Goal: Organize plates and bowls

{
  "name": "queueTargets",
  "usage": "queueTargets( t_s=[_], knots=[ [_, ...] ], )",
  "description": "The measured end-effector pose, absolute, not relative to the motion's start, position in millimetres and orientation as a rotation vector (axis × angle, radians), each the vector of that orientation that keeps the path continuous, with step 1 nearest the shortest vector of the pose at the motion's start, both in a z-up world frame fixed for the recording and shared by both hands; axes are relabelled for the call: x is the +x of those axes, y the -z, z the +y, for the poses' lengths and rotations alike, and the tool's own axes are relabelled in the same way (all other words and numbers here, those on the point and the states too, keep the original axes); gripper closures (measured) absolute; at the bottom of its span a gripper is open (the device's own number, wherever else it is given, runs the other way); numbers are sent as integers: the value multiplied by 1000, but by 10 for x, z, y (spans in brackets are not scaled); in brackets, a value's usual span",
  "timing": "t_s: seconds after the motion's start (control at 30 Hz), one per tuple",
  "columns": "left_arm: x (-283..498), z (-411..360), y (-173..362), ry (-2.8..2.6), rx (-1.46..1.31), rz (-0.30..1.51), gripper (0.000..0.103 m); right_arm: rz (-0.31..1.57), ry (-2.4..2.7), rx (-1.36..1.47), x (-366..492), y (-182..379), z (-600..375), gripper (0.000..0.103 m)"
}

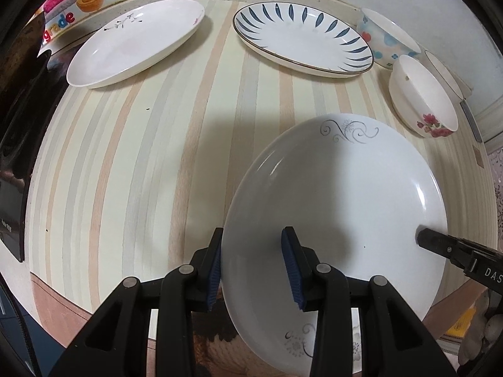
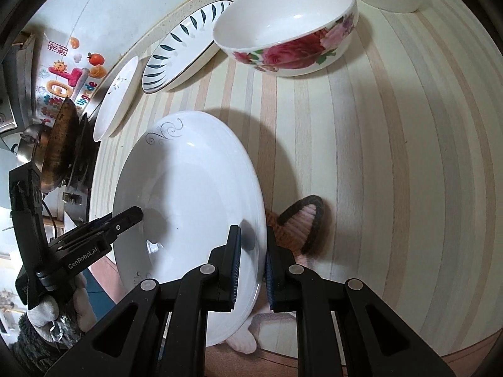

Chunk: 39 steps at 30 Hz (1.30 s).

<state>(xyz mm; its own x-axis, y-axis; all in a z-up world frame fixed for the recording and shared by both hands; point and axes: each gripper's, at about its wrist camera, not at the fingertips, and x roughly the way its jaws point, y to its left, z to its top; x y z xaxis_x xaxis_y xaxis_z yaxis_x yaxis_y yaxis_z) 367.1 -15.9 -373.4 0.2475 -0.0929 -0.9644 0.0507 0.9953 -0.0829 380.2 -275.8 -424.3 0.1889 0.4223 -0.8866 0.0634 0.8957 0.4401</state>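
A white plate with grey scroll marks hangs tilted over the front edge of the striped counter and casts a shadow on it. My left gripper is shut on its left rim, one blue pad outside and one on the inner slope. In the right wrist view, my right gripper pinches the opposite rim of the same plate. The left gripper shows there at the plate's far side, held by a gloved hand. The right gripper's tip enters the left wrist view at the right.
At the back lie a white oval plate and a blue-leaf plate. A rose bowl, a blue-flowered bowl and a thin-rimmed bowl cluster at the back right. A wok sits on the stove beside the counter.
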Motion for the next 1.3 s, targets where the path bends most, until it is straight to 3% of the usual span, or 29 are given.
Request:
queueTargets(
  t_s=[0.23,0.4,0.43,0.5,0.6,0.73,1.1,1.3],
  knots=[
    [3595,-141,3542,60,-33,1302,70,1361,-288,487,3773,4191,-2866,87],
    [3560,139,2995,4,-87,1201,69,1332,-294,569,3640,3807,-3120,82],
    [3596,226,2909,-9,-99,1185,62,1315,-296,570,3617,3701,-3147,82],
    [3716,458,2759,-35,-146,1155,51,1276,-305,551,3611,3430,-3148,70],
    [3954,795,2693,-78,-204,1121,50,1229,-327,513,3775,3099,-2975,54],
    [4344,1178,2811,-139,-215,1119,50,1194,-402,468,4320,2881,-2453,52],
    [5175,1734,3495,-244,-176,1166,50,1224,-431,202,6521,3468,-582,52],
    [5265,1850,3616,-236,-201,1179,50,1251,-436,182,7099,3936,-219,52]
  ],
)
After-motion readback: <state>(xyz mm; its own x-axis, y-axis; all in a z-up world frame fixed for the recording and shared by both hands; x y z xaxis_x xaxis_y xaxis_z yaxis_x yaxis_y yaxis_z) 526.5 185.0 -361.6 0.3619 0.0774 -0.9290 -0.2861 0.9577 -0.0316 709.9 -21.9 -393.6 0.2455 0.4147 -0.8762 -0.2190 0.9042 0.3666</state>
